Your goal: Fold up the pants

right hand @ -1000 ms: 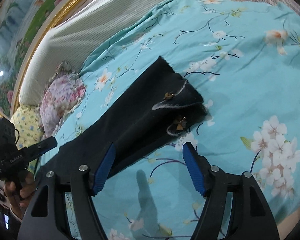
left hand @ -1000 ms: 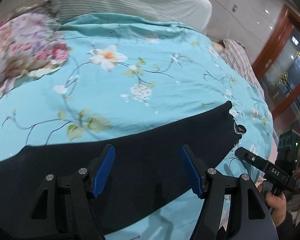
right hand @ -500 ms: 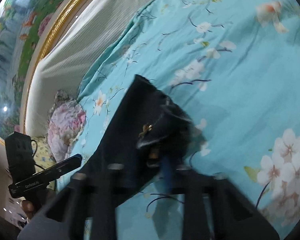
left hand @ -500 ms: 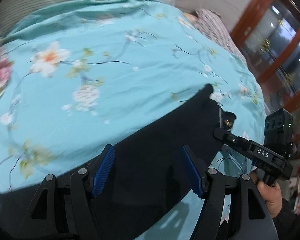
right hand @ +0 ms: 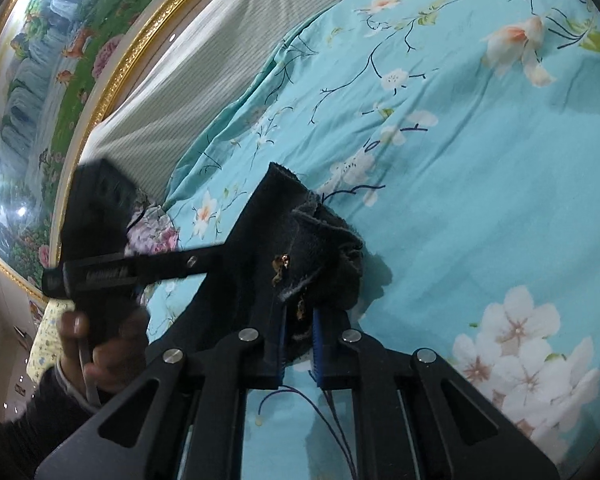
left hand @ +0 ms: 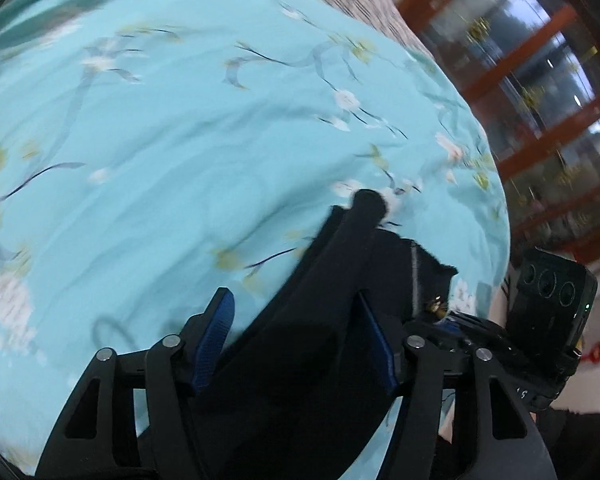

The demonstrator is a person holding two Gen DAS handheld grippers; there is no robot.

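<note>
Black pants point(left hand: 300, 360) lie on a turquoise floral bedsheet point(left hand: 180, 160). In the right wrist view my right gripper point(right hand: 298, 340) is shut on the waist end of the pants point(right hand: 300, 248), near its gold buttons, and bunches the cloth. In the left wrist view my left gripper point(left hand: 296, 340) is open, its blue-padded fingers point(left hand: 216, 336) straddling the pants just behind the waist end. The right gripper body point(left hand: 540, 328) sits close at the right. The left gripper and the hand holding it show in the right wrist view point(right hand: 100, 248).
A striped grey headboard point(right hand: 204, 72) and a gold-framed painting point(right hand: 60, 60) stand behind the bed. A floral pillow point(right hand: 156, 236) lies near the headboard. Wooden glass doors point(left hand: 540, 80) are beyond the bed's far edge.
My right gripper has closed on the waist end of the pants and bunched it. My left gripper has moved along the pants toward the waist end, close to the right gripper.
</note>
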